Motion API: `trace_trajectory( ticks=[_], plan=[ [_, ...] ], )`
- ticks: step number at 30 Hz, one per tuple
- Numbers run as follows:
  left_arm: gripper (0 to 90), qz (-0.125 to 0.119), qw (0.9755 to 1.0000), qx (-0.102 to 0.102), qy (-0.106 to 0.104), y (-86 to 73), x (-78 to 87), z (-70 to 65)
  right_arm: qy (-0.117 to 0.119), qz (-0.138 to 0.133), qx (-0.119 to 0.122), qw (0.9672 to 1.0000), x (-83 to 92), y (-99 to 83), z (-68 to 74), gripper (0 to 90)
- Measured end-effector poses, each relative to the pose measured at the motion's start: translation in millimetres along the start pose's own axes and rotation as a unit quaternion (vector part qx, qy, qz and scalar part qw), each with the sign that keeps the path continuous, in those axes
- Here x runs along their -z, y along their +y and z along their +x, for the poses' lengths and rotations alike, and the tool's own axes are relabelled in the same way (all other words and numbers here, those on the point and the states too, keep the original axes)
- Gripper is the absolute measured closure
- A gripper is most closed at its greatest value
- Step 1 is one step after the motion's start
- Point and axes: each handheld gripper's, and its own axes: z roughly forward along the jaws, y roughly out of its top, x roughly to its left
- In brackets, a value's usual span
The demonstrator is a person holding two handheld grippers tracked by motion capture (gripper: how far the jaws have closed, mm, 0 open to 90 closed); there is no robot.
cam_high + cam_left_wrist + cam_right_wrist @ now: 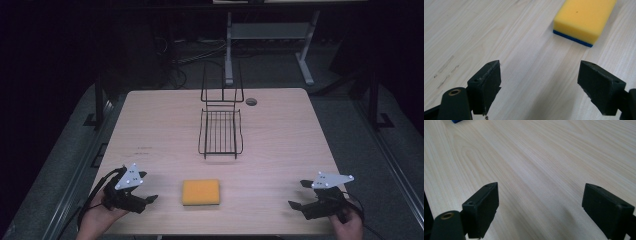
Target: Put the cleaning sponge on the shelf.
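1. A yellow sponge (201, 192) with a blue underside lies flat on the wooden table (280, 150), near the edge closest to the person. I take it as my landmark.
2. The left gripper (145, 189) sits to the left of the sponge, near it but not touching. The person's left hand (97, 215) grips it from behind at the table's near edge, the wrist low, and the jaws point across towards the sponge.
3. Its jaws stand wide apart with nothing between them. In the left gripper view, bare wood fills the gap, and the sponge (584, 18) lies ahead and off to the right, clear of both pads.
4. The right gripper (299, 194) is well to the right of the sponge, farther off than the left one. The right hand (347, 222) holds it low over the table's near right corner, jaws aimed back towards the sponge.
5. Its jaws are also spread wide and hold nothing. In the right gripper view, plain tabletop lies between the pads (482, 207).
6. A black wire rack (220, 131) stands beyond the sponge, towards the far side of the table and well apart from both grippers.
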Motion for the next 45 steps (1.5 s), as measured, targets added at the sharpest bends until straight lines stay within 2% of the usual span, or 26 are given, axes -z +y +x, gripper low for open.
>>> trace_trajectory(
  ticks=[7,29,33,45],
  plan=[
    [17.9,0.005,0.9998,-0.011,-0.015,7.9,-4.6,-0.4,0.001,-0.001,0.002,1.0000,-0.3,0.1,0.6,13.7],
    [17.9,0.016,0.9983,-0.040,-0.040,27.1,-13.7,-2.3,0.002,0.001,0.004,1.0000,0.1,0.4,1.4,13.7],
    [17.8,0.018,0.9974,-0.052,-0.046,33.4,-15.0,-3.7,0.001,-0.001,0.008,1.0000,0.0,0.7,1.7,13.7],
    [17.8,0.023,0.9952,-0.068,-0.066,46.7,-22.1,-7.9,0.003,0.000,0.009,1.0000,-0.3,0.8,2.2,13.7]
  ],
)
